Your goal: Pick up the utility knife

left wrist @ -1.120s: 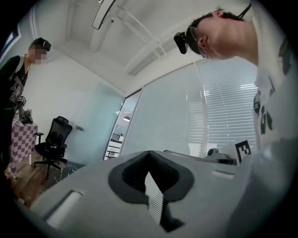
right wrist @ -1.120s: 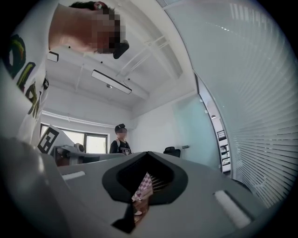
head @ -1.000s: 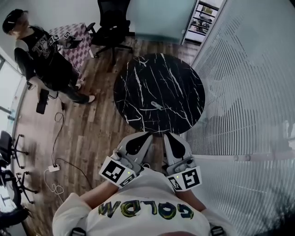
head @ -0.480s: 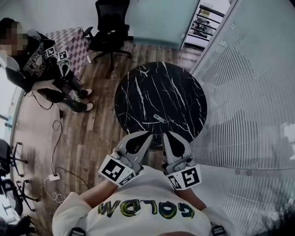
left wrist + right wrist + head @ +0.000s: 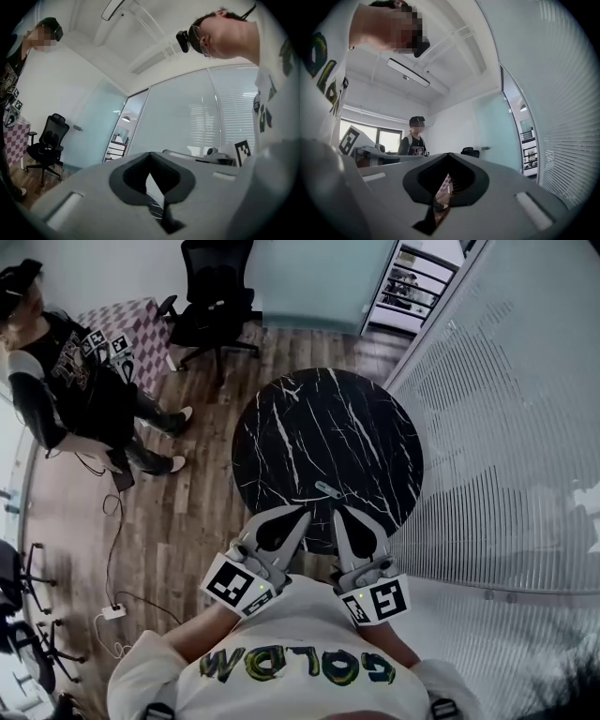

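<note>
Barely visible utility knife [image 5: 328, 490] on table [image 5: 319, 418]; L gripper [image 5: 303, 512] & R gripper [image 5: 338, 512] closed, empty.

An office (swivel chair [image 5: 214, 282], glass partition [image 5: 506, 409]).

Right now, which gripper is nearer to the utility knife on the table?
Right, narrowly. The right gripper lies just short of the utility knife; the left gripper lies short and off to its left.
</note>
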Available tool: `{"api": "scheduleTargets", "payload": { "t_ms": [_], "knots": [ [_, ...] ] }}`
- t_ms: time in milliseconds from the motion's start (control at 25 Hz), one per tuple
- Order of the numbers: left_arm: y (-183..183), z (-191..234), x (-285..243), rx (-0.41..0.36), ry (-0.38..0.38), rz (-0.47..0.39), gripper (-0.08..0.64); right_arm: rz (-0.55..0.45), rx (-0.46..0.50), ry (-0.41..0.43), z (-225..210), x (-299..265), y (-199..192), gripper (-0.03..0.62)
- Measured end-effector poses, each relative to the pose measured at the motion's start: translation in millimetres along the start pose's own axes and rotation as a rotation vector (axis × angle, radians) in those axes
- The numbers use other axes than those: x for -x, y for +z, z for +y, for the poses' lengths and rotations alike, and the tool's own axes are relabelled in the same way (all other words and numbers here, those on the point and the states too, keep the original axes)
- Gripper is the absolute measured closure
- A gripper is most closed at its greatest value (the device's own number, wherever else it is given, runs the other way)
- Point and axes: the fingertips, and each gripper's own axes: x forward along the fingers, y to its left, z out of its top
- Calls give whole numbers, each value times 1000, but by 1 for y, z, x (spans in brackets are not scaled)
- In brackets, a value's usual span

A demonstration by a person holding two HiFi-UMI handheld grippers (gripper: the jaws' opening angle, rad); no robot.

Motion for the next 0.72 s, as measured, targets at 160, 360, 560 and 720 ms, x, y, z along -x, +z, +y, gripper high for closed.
{"api": "scheduleTargets", "payload": {
  "t_ms": [160, 360, 560, 720],
  "knots": [
    [-2, 11, -2, 11, -5, 13, 557, 9, -4, -11, -1, -9, -5, 590],
    [-10, 11, -12, 24, -10, 29, 557, 18, -7, -34, -17, -3, -8, 591],
    [-18, 6, -29, 0, -9, 51, 557, 43, 4, -47, -41, 3, -9, 591],
    [-24, 9, -39, 10, 6, 64, 557, 70, 16, -44, -58, 6, -15, 591]
  ]
}}
